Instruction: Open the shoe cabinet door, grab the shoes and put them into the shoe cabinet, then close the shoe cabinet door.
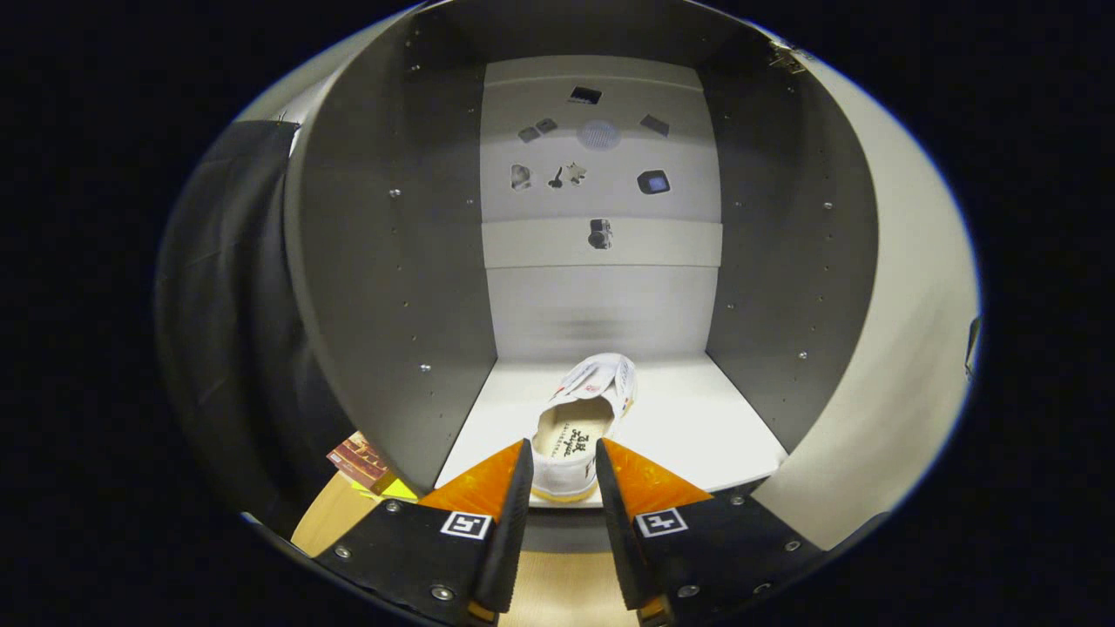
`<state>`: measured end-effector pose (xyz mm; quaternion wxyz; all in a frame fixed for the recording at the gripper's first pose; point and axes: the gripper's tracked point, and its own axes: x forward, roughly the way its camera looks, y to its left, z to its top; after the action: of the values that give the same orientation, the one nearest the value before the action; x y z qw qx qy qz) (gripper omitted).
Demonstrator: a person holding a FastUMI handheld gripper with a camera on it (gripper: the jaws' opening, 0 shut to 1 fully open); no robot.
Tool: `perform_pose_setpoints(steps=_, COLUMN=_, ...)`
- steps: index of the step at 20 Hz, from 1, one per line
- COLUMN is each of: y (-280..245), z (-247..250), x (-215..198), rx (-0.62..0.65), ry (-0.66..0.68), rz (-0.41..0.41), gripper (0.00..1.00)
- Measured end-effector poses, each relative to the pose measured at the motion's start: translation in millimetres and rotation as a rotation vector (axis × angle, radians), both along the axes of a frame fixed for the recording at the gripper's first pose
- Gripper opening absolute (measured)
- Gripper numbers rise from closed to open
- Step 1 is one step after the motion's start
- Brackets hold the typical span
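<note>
The shoe cabinet [392,287] stands open, its grey side walls running back to a pale rear panel [601,305] that has several small cut-outs and fittings scattered across its upper half. On the cabinet's white bottom shelf [706,418] sits a single white shoe [582,422], its heel toward the near edge of the shelf and its toe pointing to the far panel, roughly in the middle between the two side walls. The shoe is upright on its sole, its opening facing up, with a yellowish strip showing along the bottom of the heel. The gripper [562,466] hangs just in front of the shelf's near edge with its two fingers partly spread, one on each side of the shoe's heel. The heel lies in the gap between the fingertips, and from where I stand I cannot tell whether the fingers touch it or only flank it; they do not look pressed on it. The right side of the cabinet shows a pale outer surface, and up at its far top corner there is a small metal hinge [788,57]. Down to the left, outside the cabinet wall, a small brown box [359,460] and something yellow [394,489] lie on a wooden floor [557,592], beside a dark cloth wall [222,287].
</note>
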<state>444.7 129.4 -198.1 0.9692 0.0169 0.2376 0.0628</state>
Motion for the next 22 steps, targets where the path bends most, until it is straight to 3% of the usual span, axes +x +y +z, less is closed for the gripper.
perform_pose_setpoints(steps=4, y=-5, z=17, x=-53, rx=0.013, ry=-0.014, rz=-0.013, gripper=0.58)
perform_pose_setpoints(steps=14, y=-38, z=44, x=-179, rx=0.002, ry=-0.032, rz=-0.069, gripper=0.68)
perform_pose_setpoints(steps=22, y=-70, z=61, x=-236, rx=0.009, ry=-0.044, rz=-0.048, gripper=0.75)
